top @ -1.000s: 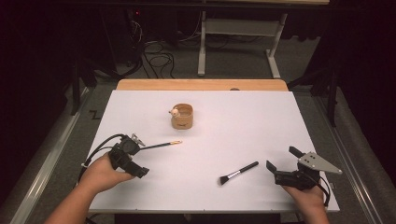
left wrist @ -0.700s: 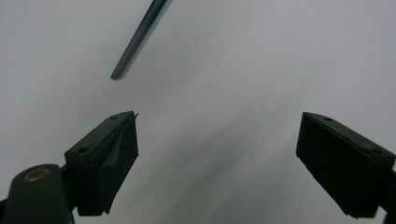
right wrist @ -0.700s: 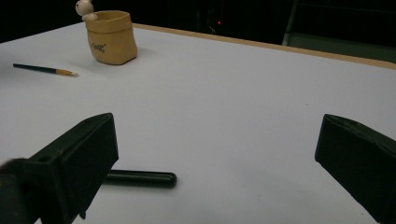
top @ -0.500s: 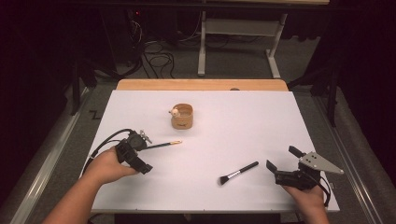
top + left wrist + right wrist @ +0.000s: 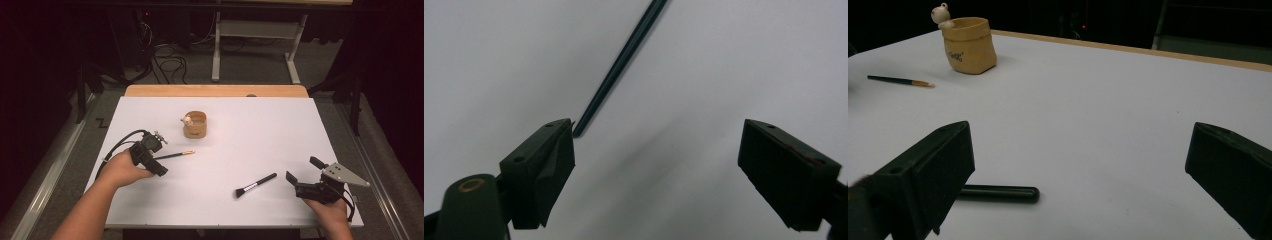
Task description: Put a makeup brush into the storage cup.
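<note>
The left hand-held black gripper (image 5: 159,169) is seen at the table's left side, pointed down at the white table top (image 5: 250,140). Its jaws are wide apart and have just been closing a little; nothing is gripped. In the left gripper view the thin dark paintbrush handle (image 5: 621,65) ends just beside the left jaw's tip; contact cannot be judged, and the handle's upper part is cut off at the frame edge. In the high view the thin dark paintbrush with a gold ferrule (image 5: 175,155) lies flat, its rear end hidden under the gripper.

The right hand-held black gripper (image 5: 300,178) rests near the table's right front corner, jaws spread wide and empty. The black makeup brush with a dark bristle head (image 5: 255,185) lies just left of it; in the right gripper view its bristle end is hidden behind the left jaw.

The tan pouch-shaped ceramic holder with a small bear figure on its rim (image 5: 194,124) stands upright behind the paintbrush, apart from it. Dark lettering is printed on its side (image 5: 955,56), too small to read.
</note>
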`<control>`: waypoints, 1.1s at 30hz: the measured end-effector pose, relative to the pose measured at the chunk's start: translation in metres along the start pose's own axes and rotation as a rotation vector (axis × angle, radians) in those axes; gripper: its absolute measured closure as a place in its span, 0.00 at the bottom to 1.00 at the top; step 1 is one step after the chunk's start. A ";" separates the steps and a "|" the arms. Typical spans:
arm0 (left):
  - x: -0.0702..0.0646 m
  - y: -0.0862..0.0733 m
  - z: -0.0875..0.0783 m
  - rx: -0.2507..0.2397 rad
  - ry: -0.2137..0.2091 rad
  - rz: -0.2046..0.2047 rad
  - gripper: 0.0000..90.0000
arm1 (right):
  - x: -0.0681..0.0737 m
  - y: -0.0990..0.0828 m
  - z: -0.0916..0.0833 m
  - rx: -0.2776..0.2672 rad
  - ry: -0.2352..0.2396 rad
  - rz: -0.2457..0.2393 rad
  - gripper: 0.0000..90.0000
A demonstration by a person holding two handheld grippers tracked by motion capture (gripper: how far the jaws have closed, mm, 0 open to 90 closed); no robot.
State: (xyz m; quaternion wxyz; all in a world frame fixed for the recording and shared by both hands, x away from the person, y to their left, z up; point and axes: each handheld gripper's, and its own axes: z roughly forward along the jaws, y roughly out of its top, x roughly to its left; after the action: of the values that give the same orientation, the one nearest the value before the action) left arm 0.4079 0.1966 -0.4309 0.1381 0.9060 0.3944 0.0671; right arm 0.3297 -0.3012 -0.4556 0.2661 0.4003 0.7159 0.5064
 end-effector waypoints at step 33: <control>0.015 0.032 0.011 -0.007 0.005 -0.022 0.48 | -0.001 0.000 0.000 -0.006 0.003 -0.004 0.00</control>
State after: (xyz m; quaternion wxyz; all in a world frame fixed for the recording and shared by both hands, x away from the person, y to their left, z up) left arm 0.4431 0.1850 -0.4317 0.1411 0.9008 0.4047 0.0694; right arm 0.3306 -0.3024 -0.4559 0.2671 0.3973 0.7156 0.5087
